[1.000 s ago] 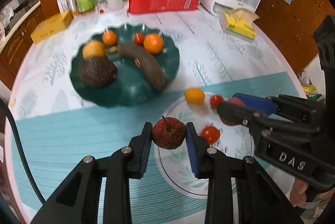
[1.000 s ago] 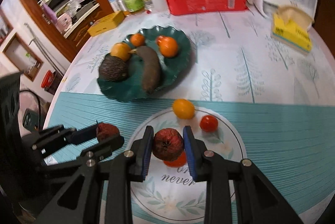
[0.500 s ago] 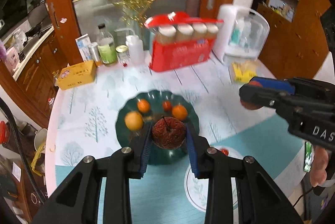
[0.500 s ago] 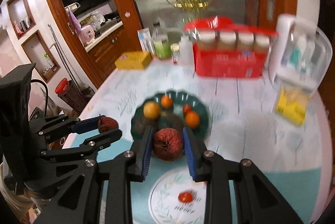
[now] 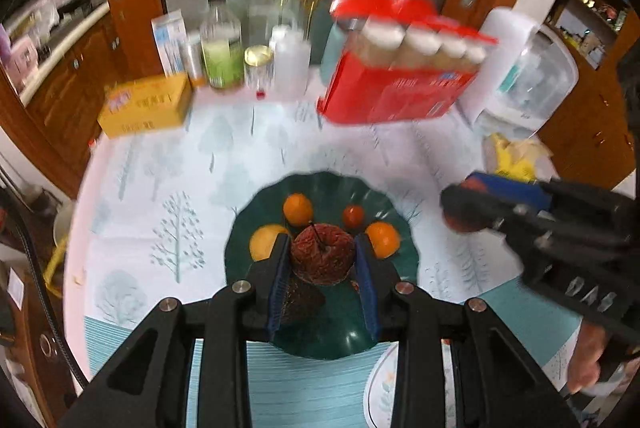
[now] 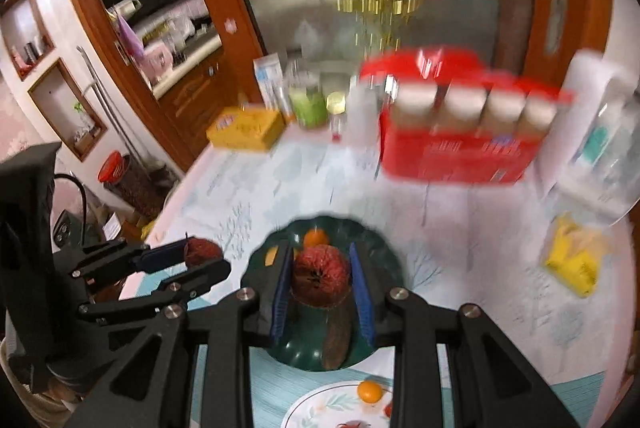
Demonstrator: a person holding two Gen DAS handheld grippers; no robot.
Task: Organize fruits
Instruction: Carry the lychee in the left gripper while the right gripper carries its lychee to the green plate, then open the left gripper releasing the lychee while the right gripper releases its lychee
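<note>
My left gripper point(image 5: 323, 260) is shut on a wrinkled dark red apple point(image 5: 322, 257) and holds it high above the green plate point(image 5: 248, 228). That plate holds oranges point(image 5: 297, 209), a small tomato point(image 5: 353, 215) and a dark rough fruit point(image 5: 298, 302). My right gripper point(image 6: 320, 276) is shut on a second wrinkled red fruit point(image 6: 320, 274), also above the green plate point(image 6: 384, 260). A brown banana point(image 6: 336, 340) lies on that plate. A white plate point(image 6: 320, 404) with a small orange fruit point(image 6: 369, 391) sits nearer me.
A red box of jars point(image 5: 400, 76), bottles point(image 5: 222, 48), a yellow box point(image 5: 144, 104), a white appliance point(image 5: 528, 80) and a yellow packet point(image 6: 572, 260) stand on the back of the round table. A teal mat point(image 5: 288, 388) covers the near side.
Both grippers have lifted high off the white plate with their fruits and moved back over the green plate. The views are blurred from motion.
</note>
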